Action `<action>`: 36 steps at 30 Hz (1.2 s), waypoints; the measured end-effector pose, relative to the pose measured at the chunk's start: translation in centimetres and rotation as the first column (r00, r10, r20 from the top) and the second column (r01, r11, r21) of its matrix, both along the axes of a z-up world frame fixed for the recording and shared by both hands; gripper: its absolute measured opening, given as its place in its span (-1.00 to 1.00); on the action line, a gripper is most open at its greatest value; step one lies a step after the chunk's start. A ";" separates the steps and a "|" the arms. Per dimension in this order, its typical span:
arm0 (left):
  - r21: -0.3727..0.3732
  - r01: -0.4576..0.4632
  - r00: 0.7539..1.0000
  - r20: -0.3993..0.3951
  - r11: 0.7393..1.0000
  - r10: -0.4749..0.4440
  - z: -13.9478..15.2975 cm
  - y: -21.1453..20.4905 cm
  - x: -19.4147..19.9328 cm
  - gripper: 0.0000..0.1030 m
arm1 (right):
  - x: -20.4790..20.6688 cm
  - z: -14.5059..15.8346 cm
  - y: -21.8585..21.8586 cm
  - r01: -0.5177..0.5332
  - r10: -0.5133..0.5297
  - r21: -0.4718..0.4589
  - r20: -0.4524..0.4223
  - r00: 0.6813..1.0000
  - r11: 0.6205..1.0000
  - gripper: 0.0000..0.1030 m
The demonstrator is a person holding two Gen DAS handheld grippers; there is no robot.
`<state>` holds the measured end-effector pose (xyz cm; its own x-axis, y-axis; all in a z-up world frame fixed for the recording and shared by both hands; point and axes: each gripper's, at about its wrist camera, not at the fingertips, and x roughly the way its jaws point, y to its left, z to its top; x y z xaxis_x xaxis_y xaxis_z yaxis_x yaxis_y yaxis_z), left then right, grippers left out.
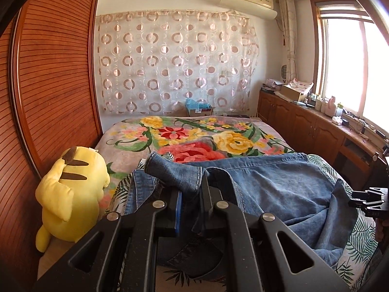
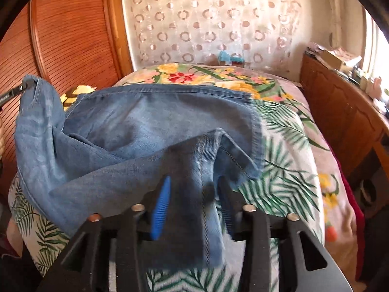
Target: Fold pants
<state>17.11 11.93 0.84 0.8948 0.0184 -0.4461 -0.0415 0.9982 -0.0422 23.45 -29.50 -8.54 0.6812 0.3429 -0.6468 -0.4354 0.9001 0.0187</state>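
Faded blue denim pants [image 2: 136,121], rumpled and partly folded across floral bedspread, one hem corner lifted at left

Ahead of the left gripper [image 1: 190,194], beyond the bunched jeans [image 1: 279,185], the floral blanket [image 1: 194,133] lies flat and bare up to a cardboard box [image 1: 200,110] at the curtained wall. Just left of that claw a yellow plush toy [image 1: 73,189] sits against the slatted wardrobe door [image 1: 53,85], closing that side. Right of the right gripper [image 2: 192,194], the palm-leaf bedding [image 2: 287,170] stays open to the bed's edge, where a wooden cabinet [image 2: 340,112] with a cluttered top walls it off.
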 end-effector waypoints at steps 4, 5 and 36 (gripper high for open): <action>0.004 0.006 1.000 0.002 1.000 -0.006 -0.1 -0.1 -0.1 -0.77 | -2.4 -0.3 -1.1 0.013 -0.013 0.024 -0.014 1.000 1.000 -0.07; 0.007 0.007 1.000 0.001 1.000 -0.007 -0.1 -0.1 -0.1 -0.77 | -2.8 -0.5 -1.3 0.018 -0.017 0.024 -0.023 1.000 1.000 -0.06; -0.045 -0.081 0.996 0.019 0.996 0.082 0.7 3.4 4.9 -0.77 | -2.1 7.0 -4.4 0.003 -0.008 0.075 0.071 0.997 0.997 -0.71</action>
